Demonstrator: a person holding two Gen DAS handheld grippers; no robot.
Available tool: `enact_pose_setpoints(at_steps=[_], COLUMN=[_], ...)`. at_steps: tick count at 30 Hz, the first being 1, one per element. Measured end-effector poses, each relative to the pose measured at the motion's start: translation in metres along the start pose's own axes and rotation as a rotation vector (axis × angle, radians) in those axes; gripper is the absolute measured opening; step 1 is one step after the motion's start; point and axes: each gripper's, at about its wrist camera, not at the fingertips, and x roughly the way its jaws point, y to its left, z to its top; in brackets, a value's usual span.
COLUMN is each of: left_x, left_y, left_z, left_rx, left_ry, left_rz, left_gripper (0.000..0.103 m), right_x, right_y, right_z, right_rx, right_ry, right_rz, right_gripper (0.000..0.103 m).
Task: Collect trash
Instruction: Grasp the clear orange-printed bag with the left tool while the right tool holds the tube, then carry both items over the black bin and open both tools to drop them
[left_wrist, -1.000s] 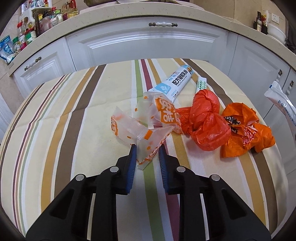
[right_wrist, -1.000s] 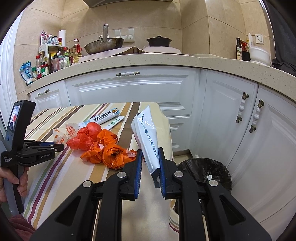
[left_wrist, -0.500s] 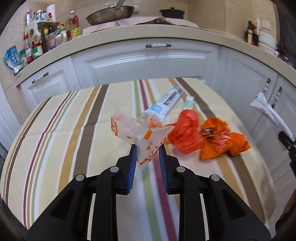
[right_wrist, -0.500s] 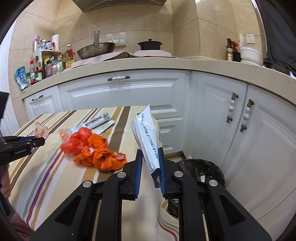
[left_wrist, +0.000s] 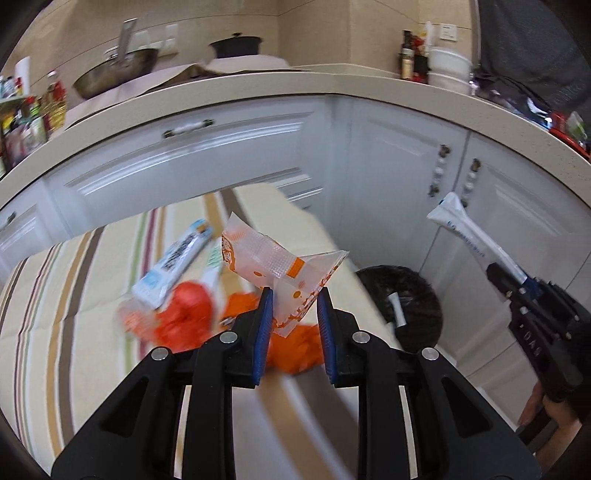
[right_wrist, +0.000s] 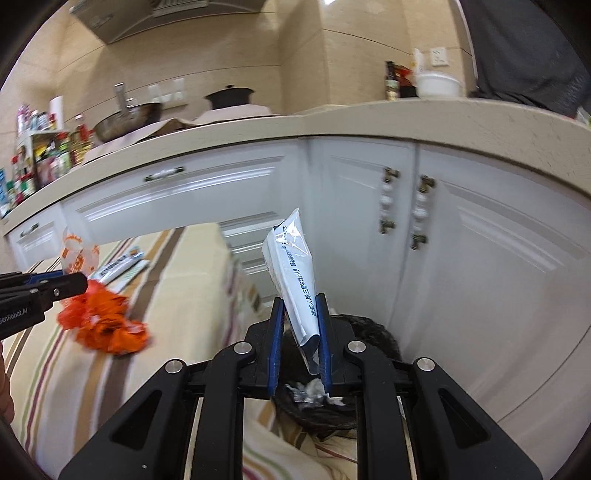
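My left gripper (left_wrist: 294, 295) is shut on a clear wrapper with orange print (left_wrist: 273, 264), held up above the striped table (left_wrist: 55, 314). My right gripper (right_wrist: 300, 306) is shut on a white packet with blue print (right_wrist: 293, 273), which stands upright between the blue pads. Below and beyond it sits a round bin with a black liner (right_wrist: 369, 328) on the floor, some crumpled rubbish inside. In the left wrist view the bin (left_wrist: 410, 291) lies right of the table, and the right gripper (left_wrist: 506, 277) holds the white packet (left_wrist: 465, 230) above it.
Crumpled orange plastic bags (left_wrist: 184, 317) and two long boxes (left_wrist: 173, 266) lie on the table. White cabinets (right_wrist: 480, 240) under a beige counter stand behind the bin. A wok, a pot and bottles crowd the counter. A hand (left_wrist: 532, 406) grips the right tool.
Both grippers have swung right, toward the bin. The orange-print wrapper has been lifted off the table. The white packet now hangs over the bin instead of the table edge.
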Motion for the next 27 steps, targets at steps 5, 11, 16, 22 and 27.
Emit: enact_pose_setpoints(at_steps=[5,11,16,22,27], left_x=[0.029,0.066,0.096,0.128,0.159], left_y=[-0.049,-0.096,-0.120,-0.142,-0.151], left_z=[0.020,0.034,0.037,0.043,0.044], left_rx=[0.058,0.108,0.128,0.139,0.142], left_ry=[-0.006,0.023,0.063,0.096,0.134], left_rz=[-0.047,-0.067,-0.064,-0.054,-0.020], left_gripper=[0.023,0.023,0.024,0.024,0.057], right_x=[0.013,0.031,0.047,0.069,0.092], right_y=[-0.028,-0.052,-0.069,-0.085,-0.093], right_z=[-0.001,-0.002,-0.006,-0.009,-0.014], right_rx=[0.035,0.068,0.091,0.112,0.125], right_ry=[0.008,0.020,0.035,0.052,0.088], right_rz=[-0.033,-0.051,-0.061,-0.071,-0.082], right_gripper=[0.018,0.018,0.018,0.018,0.036])
